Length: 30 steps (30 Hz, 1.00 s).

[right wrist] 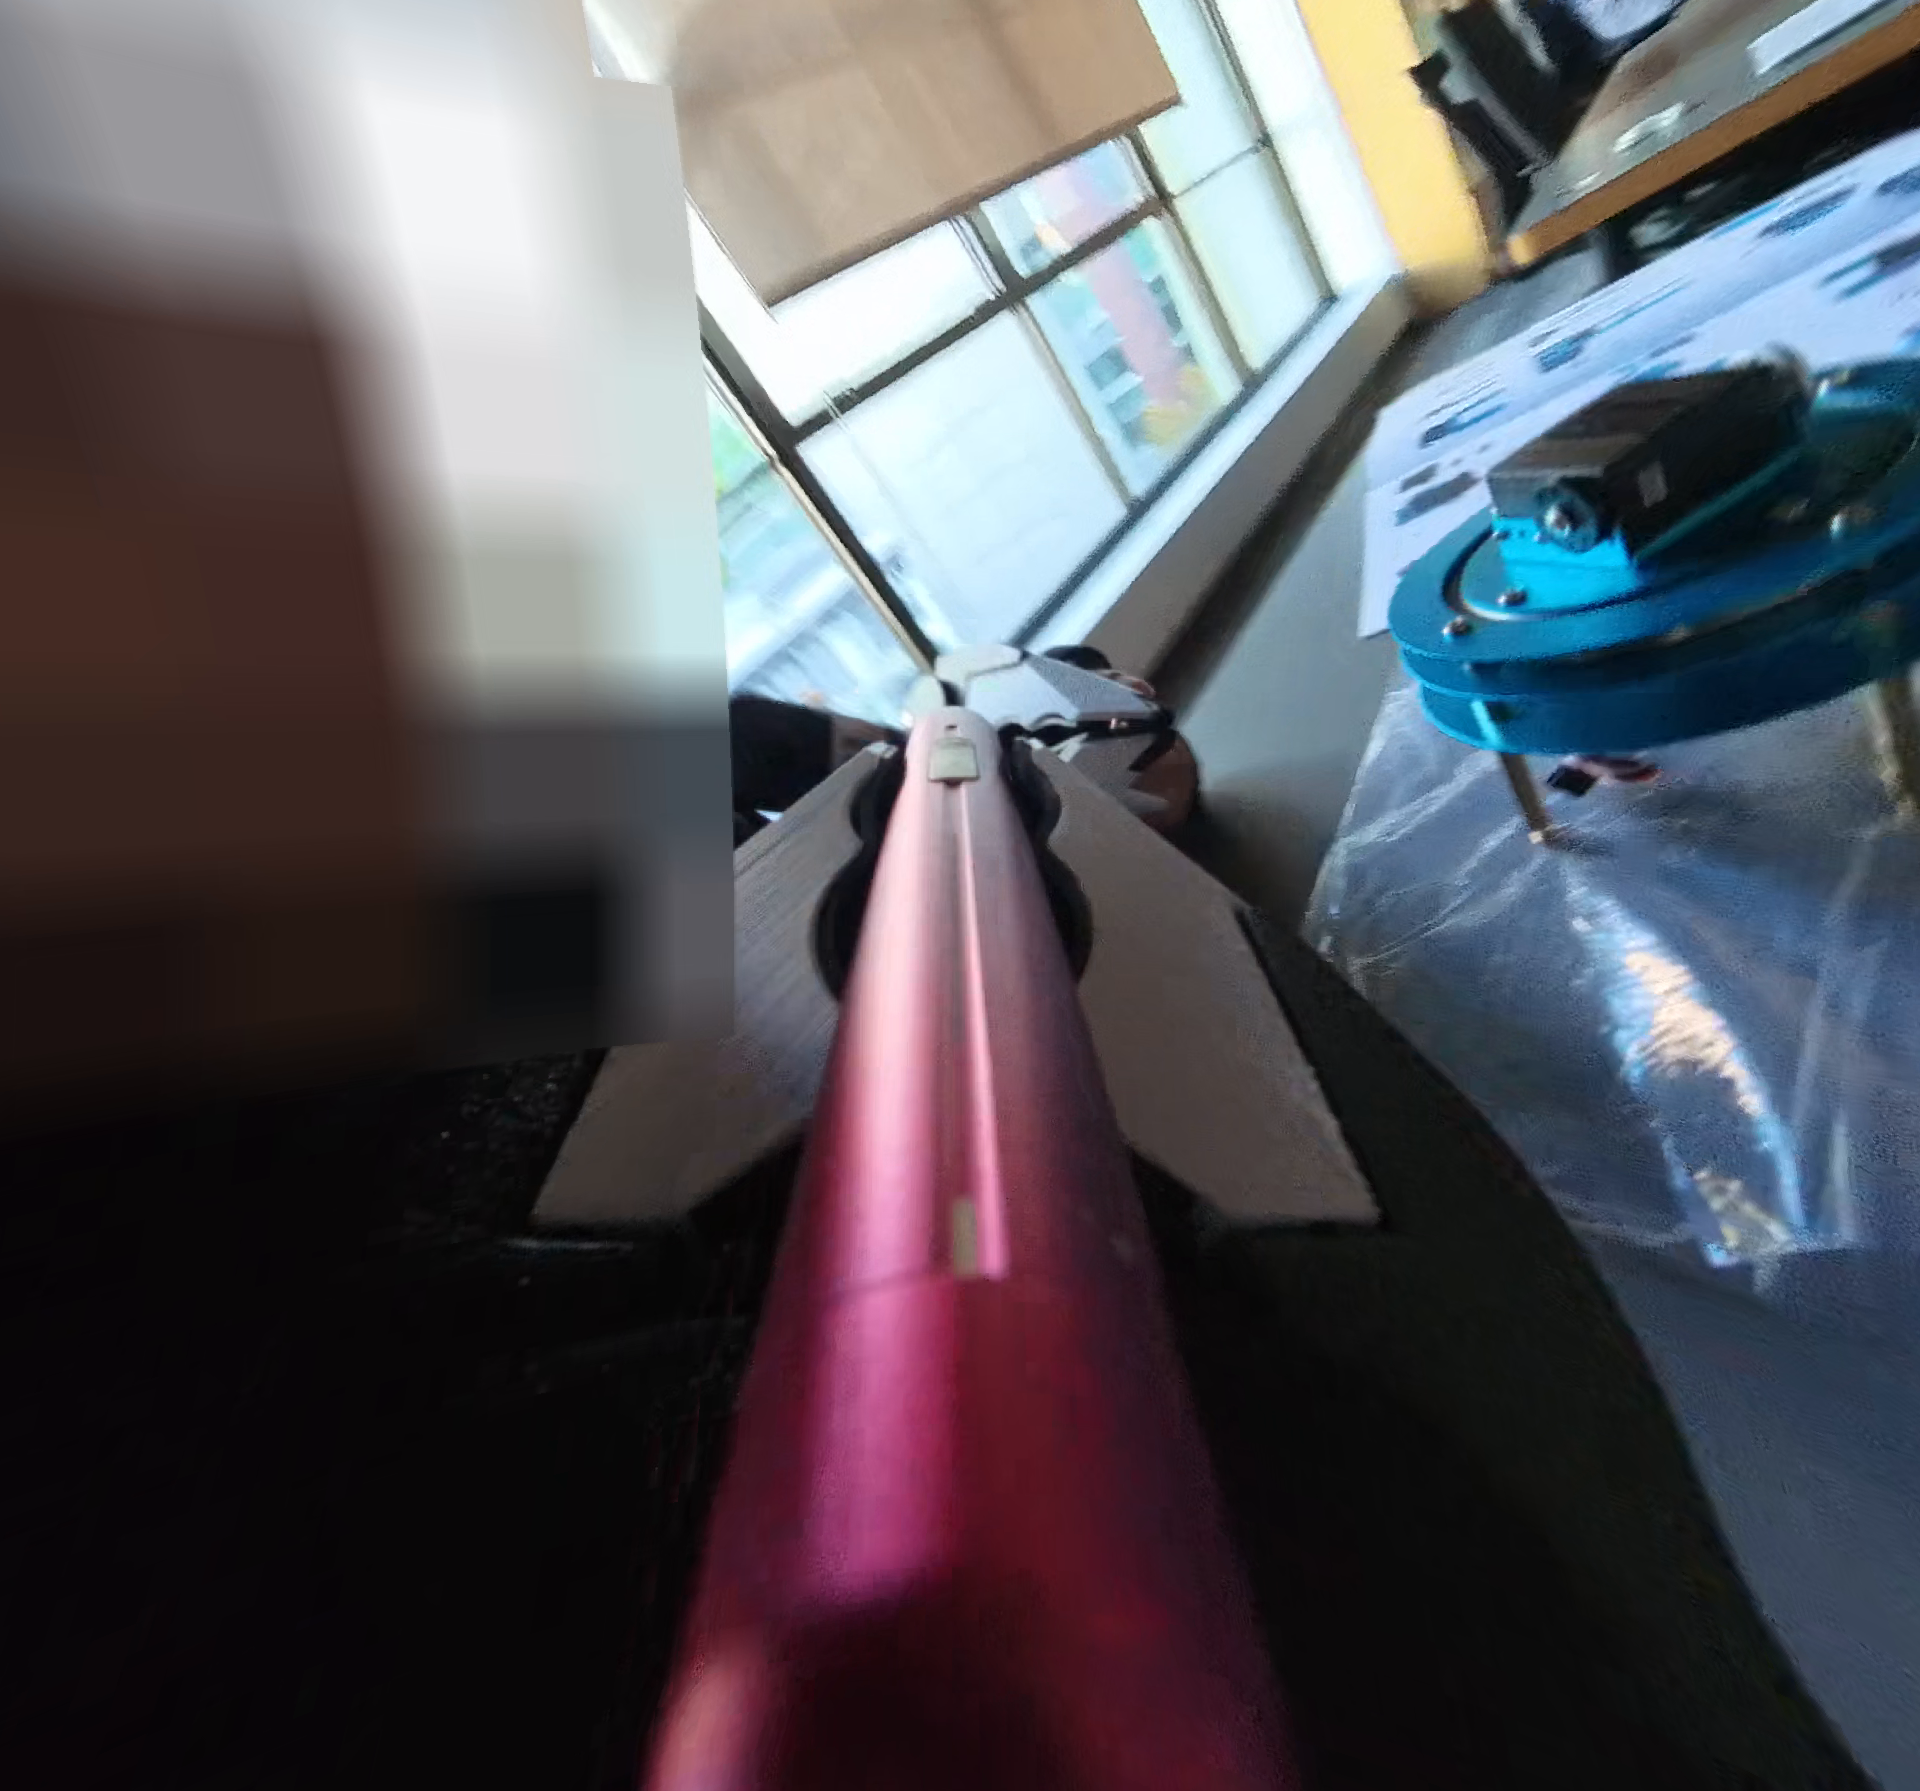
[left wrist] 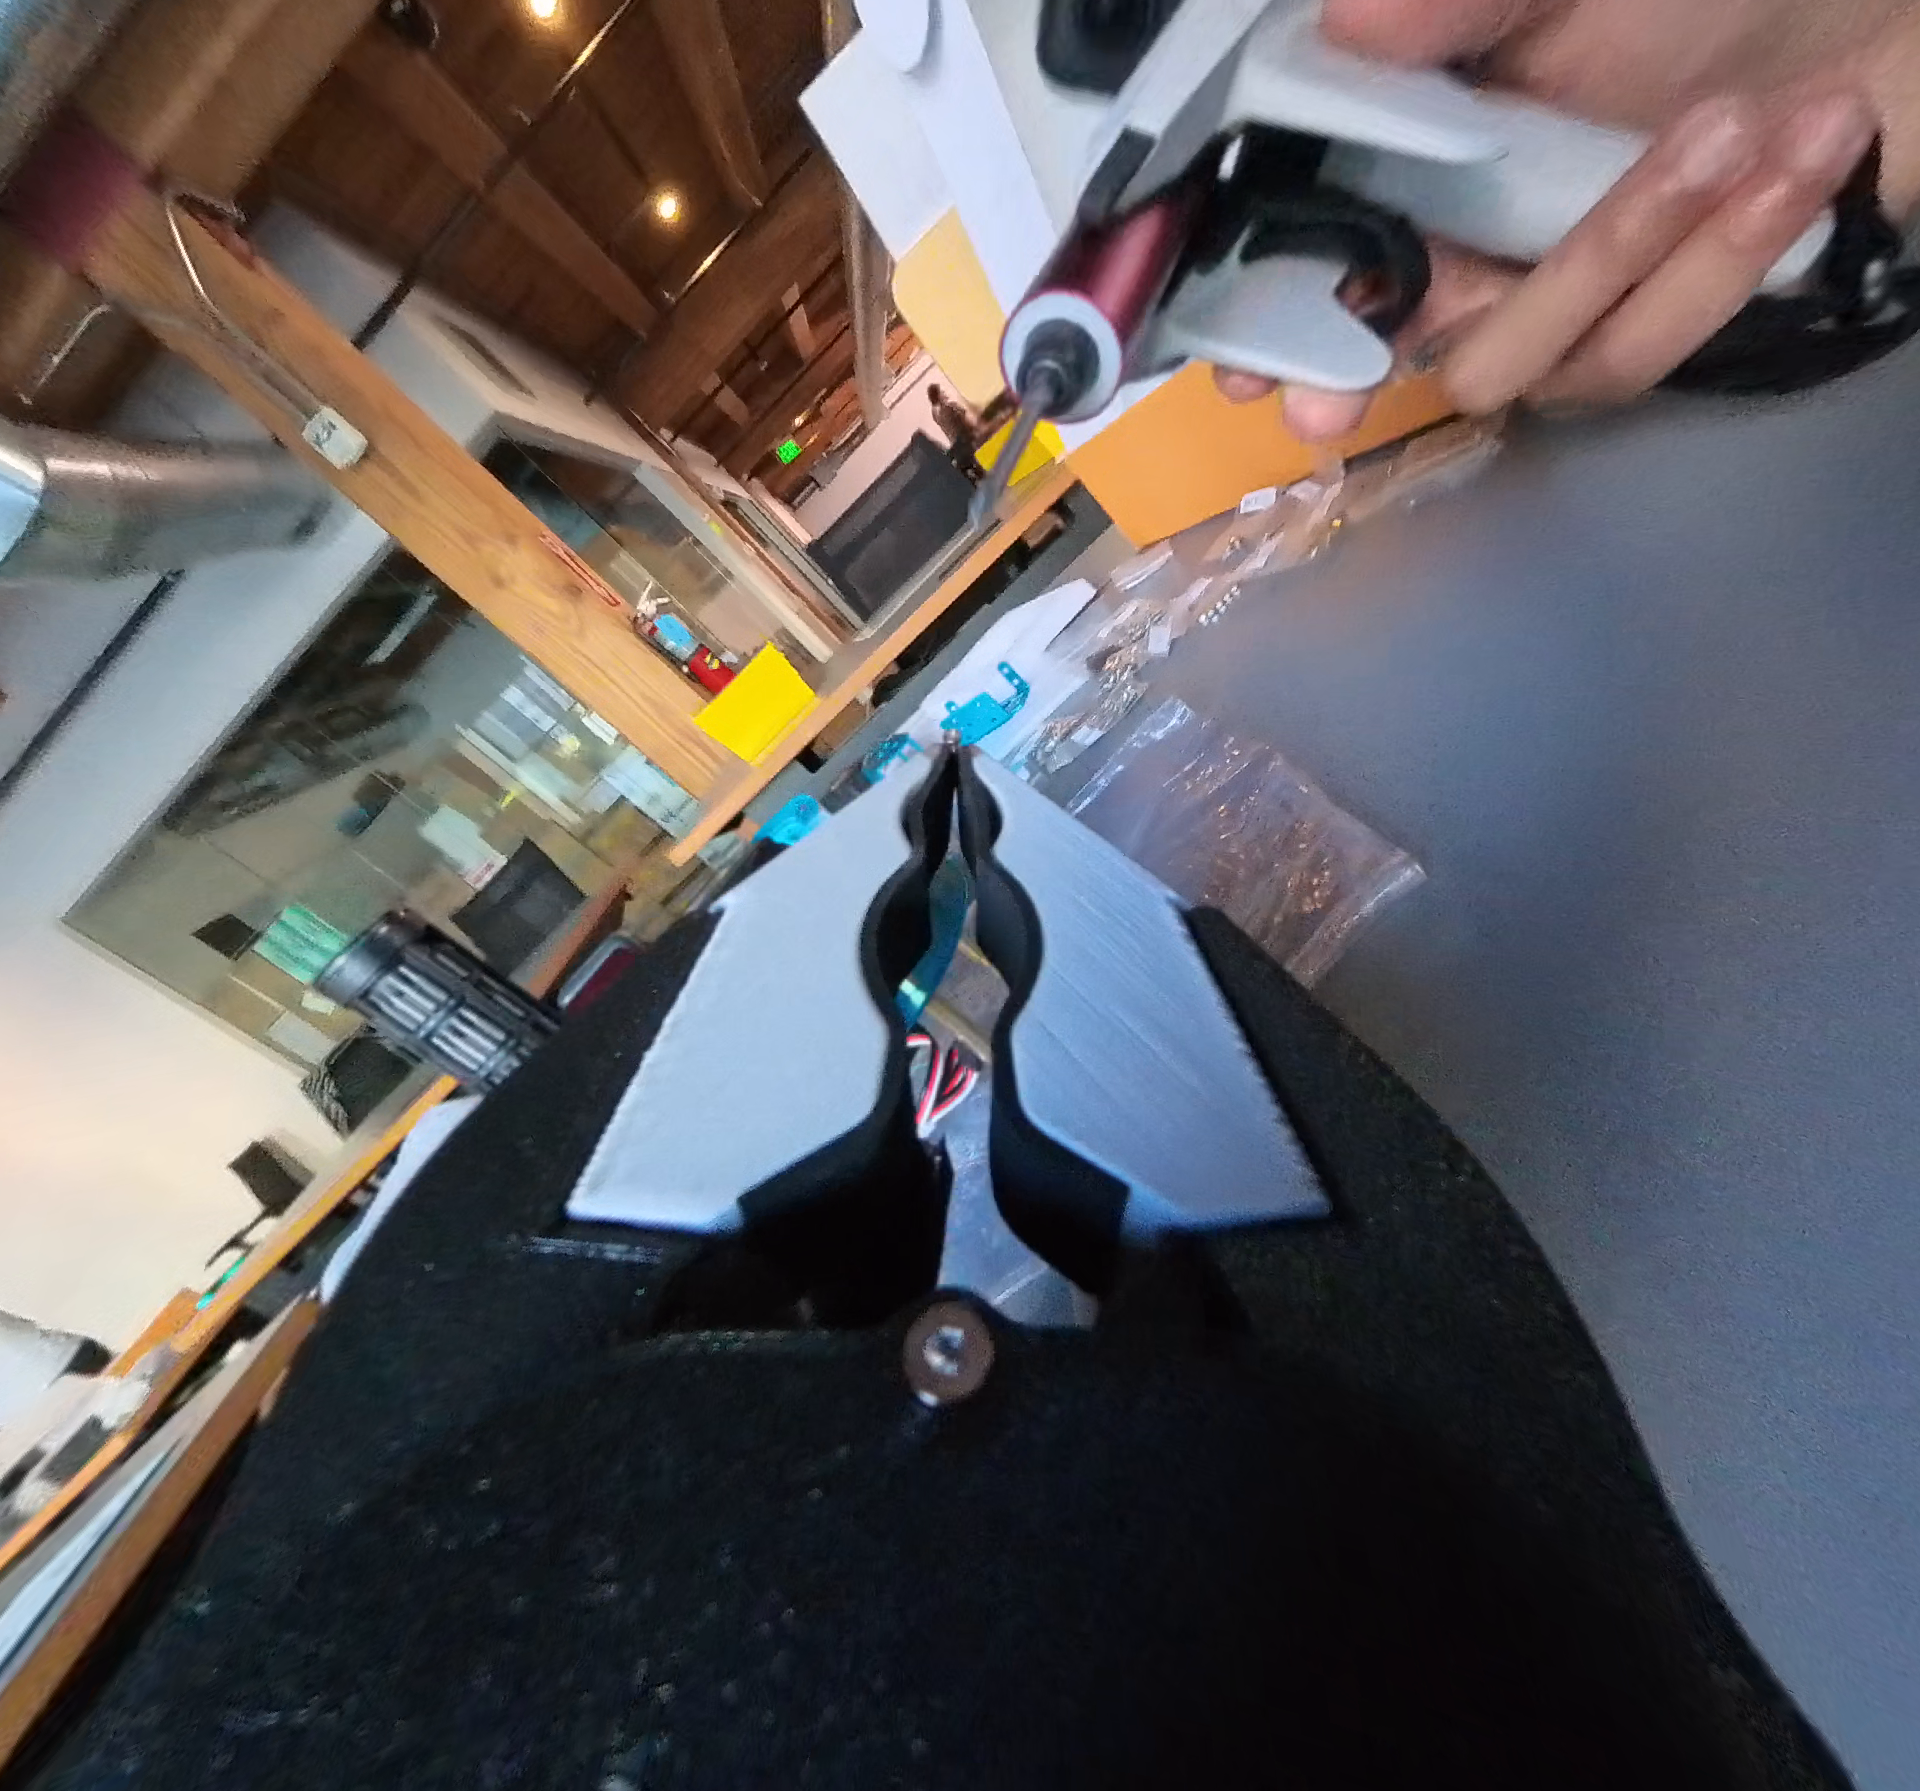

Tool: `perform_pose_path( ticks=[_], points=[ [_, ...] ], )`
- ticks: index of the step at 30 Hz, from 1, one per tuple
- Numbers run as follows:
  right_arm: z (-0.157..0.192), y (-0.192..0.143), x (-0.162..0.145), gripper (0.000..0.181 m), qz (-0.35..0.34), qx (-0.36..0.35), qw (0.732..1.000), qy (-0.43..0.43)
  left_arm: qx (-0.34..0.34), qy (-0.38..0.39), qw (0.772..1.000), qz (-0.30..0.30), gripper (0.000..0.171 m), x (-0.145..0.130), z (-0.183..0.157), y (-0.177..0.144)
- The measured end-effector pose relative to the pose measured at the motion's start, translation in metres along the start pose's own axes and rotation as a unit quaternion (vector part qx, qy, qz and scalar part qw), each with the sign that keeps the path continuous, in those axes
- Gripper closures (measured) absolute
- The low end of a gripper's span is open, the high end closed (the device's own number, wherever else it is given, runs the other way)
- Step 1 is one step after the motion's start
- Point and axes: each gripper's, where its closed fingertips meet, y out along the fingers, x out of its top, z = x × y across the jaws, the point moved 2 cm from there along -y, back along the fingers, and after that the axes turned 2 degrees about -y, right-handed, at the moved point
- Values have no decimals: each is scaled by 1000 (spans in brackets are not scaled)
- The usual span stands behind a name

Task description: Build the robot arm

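Observation:
My left gripper (left wrist: 954,754) is shut, pinching a small silver screw (left wrist: 951,735) at its tips, above a white sheet with blue metal brackets (left wrist: 987,702). My right gripper (right wrist: 956,744) is shut on a magenta screwdriver (right wrist: 935,1222) that lies along its fingers. In the left wrist view the right gripper (left wrist: 1153,276) is at the upper right, held by a hand (left wrist: 1662,131), and the screwdriver (left wrist: 1107,271) points its thin shaft down-left, apart from the screw. A blue round base (right wrist: 1662,619) carrying a black servo (right wrist: 1662,463) stands to the right of the right gripper.
Clear plastic bags of small brass hardware (left wrist: 1247,848) lie on the grey table (left wrist: 1610,910). A clear plastic bag (right wrist: 1662,1014) lies under the blue base, with a printed sheet (right wrist: 1558,370) behind it. The left gripper (right wrist: 1039,692) shows beyond the screwdriver tip. Windows and wooden benches are behind. The grippers' ends are close to 8 cm from one another.

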Motion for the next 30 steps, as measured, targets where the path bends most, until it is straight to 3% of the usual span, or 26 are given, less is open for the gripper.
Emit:
perform_pose_path(
  ticks=[1,3,7,20,23,25,29,30],
  points=[
    [5,7,-3,159,20,-18,999,-44,5,7,1000,11,171,-2,-1,2],
    [11,20,-8,159,53,-64,988,-129,17,21,999,22,171,-6,0,4],
    [11,36,-19,159,107,-138,960,-221,37,61,997,30,171,-9,-3,4],
    [-1,27,-22,159,168,-205,928,-263,44,121,990,51,171,-16,-12,7],
    [0,22,-18,159,142,-202,930,-272,41,101,993,42,171,-13,-9,5],
    [8,21,-15,159,112,-190,921,-322,37,56,997,26,171,-9,-2,2],
    [17,22,-6,159,100,-255,857,-437,18,-27,999,-10,171,-1,12,-5],
    [19,24,-5,159,101,-259,852,-443,18,-31,999,-13,171,-1,12,-5]
  ],
)
